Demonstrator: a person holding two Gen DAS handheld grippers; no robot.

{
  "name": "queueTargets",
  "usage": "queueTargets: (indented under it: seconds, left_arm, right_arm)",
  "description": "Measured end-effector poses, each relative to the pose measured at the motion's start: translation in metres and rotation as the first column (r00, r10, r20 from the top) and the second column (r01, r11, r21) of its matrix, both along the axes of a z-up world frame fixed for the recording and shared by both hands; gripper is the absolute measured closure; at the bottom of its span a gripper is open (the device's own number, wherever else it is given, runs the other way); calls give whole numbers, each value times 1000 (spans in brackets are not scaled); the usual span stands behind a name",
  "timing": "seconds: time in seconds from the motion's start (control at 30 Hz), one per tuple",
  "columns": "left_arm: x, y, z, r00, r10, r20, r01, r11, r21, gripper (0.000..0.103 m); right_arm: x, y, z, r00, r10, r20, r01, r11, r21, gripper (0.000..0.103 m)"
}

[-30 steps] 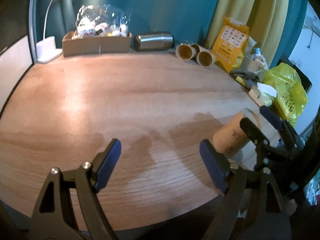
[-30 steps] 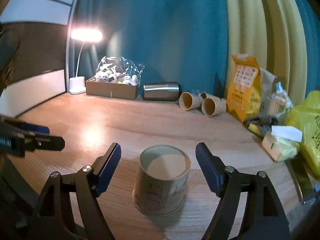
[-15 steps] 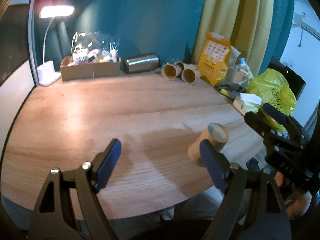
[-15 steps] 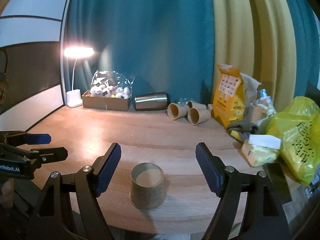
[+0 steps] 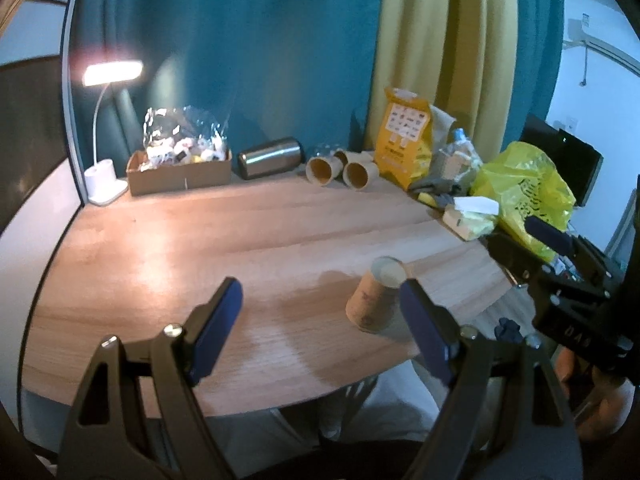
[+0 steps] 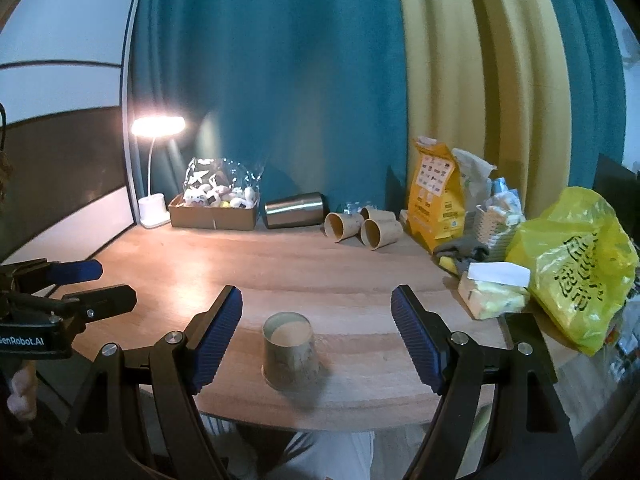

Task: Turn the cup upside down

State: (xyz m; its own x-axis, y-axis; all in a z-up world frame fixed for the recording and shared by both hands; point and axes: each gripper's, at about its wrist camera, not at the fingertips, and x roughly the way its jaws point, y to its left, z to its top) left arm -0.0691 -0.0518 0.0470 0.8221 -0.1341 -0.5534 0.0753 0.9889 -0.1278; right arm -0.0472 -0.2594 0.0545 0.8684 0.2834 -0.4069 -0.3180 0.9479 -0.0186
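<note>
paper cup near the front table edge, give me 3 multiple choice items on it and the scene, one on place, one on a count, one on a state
1. Where does the paper cup stand?
A. inside the cardboard box
B. on the table near its front edge
C. on the yellow bag

2. How many paper cups lie on their sides by the back wall?
A. one
B. three
C. five

3. How is the right tool set?
A. open, holding nothing
B. shut on the cup
C. shut on the lamp

Answers:
1 B, the cup sits on the bare wood of the table, close to the near rim.
2 B, three lying cups show their open mouths beside the steel tumbler.
3 A, its blue pads stand wide apart on either side of the cup, touching nothing.
</note>
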Motion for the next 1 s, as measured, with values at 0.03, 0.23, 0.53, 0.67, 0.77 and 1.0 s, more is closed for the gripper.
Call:
queueTargets:
  seconds: [0.03,0.23,0.53,0.67,0.77,1.0]
  left_arm:
    - [-3,-3,4,1000,-3,6,3,1000,6,21]
    - [-14,-9,17,1000,0,30,0,1000,21,21]
    - [-19,-11,22,999,19,45,-20,999,32,12]
    - [-19,-12,21,999,27,40,-28,999,41,12]
    - [-19,-13,21,999,34,40,-36,998,47,12]
    - [-18,-9,17,998,59,34,-61,997,43,12]
  right_arm:
    - [-3,-2,2,1000,-1,3,1,1000,2,23]
    - [-12,-11,10,1000,-12,19,12,1000,13,23]
    - [-9,-14,10,1000,-2,7,1,999,36,23]
    - [-7,-14,8,1000,-3,-2,3,999,41,23]
    - [-7,-16,8,1000,-10,-3,10,999,48,23]
    - [-6,-13,6,1000,0,-11,1,999,47,23]
